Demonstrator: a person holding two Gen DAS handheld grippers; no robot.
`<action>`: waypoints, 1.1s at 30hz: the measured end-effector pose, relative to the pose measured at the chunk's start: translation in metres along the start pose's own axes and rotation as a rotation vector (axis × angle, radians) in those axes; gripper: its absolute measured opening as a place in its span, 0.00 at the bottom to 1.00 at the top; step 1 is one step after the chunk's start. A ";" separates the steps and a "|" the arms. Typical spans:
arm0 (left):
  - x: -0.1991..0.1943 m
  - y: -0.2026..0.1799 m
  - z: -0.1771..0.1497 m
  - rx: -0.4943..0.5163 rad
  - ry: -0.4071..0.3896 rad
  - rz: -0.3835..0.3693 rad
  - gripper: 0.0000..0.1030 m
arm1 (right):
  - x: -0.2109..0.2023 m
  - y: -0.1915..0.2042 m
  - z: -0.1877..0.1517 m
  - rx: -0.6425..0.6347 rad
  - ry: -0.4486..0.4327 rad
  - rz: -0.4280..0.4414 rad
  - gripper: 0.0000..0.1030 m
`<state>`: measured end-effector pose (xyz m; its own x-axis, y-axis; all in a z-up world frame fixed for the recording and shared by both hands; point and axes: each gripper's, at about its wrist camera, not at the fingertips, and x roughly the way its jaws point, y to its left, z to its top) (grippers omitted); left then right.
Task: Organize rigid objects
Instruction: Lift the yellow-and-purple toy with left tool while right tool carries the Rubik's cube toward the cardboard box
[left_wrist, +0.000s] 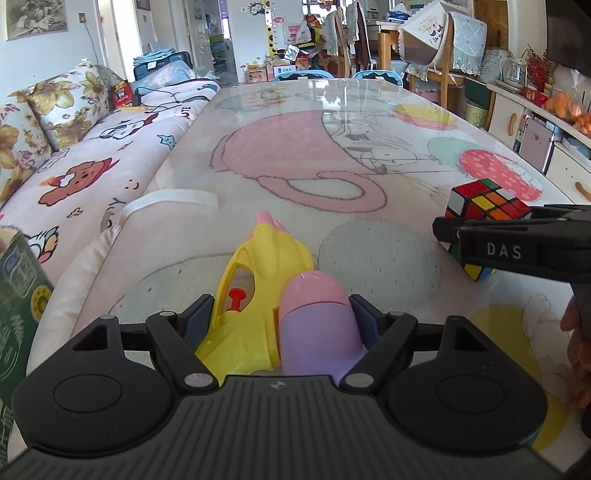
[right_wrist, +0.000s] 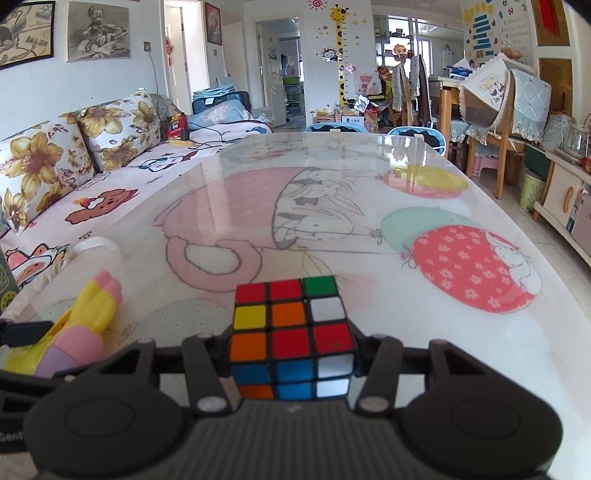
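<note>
The multicoloured plastic puzzle cube (right_wrist: 291, 332) may twist or slip out if the grip sits only on its lower edges, I think, because its layers can turn. The right gripper (right_wrist: 290, 354) is closed narrow on this cube. Left of the cube, the yellow and pink plastic water pistol (left_wrist: 266, 295) lies on the printed table cover (left_wrist: 332, 177), between the wide-open fingers of the left gripper (left_wrist: 280, 314), not yet clamped.

So, the tally: one puzzle cube (right_wrist: 291, 332) is counted on the table (right_wrist: 369, 177), plus one toy water gun (left_wrist: 258, 295) beside it. Two grippers are seen, the left gripper (left_wrist: 277, 314) and the right gripper (right_wrist: 291, 358). Two flowered cushions (right_wrist: 74, 147) are counted on one sofa (right_wrist: 122, 192). One green box (left_wrist: 18, 302) is spotted.
</note>
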<state>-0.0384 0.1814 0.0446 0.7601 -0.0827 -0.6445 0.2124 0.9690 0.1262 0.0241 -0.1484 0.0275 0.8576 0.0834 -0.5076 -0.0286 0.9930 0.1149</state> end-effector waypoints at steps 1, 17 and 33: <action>-0.003 0.000 -0.002 -0.003 -0.001 0.000 0.95 | -0.002 0.001 -0.001 0.002 -0.004 -0.002 0.51; -0.024 0.016 -0.020 -0.034 0.003 0.003 0.95 | -0.042 0.026 -0.031 0.022 0.004 -0.018 0.51; -0.063 0.034 -0.025 -0.065 -0.042 0.038 0.42 | -0.087 0.054 -0.041 0.004 0.041 0.015 0.51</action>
<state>-0.0946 0.2255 0.0704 0.7924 -0.0543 -0.6076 0.1439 0.9846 0.0997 -0.0733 -0.0987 0.0425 0.8354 0.1022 -0.5401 -0.0393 0.9912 0.1267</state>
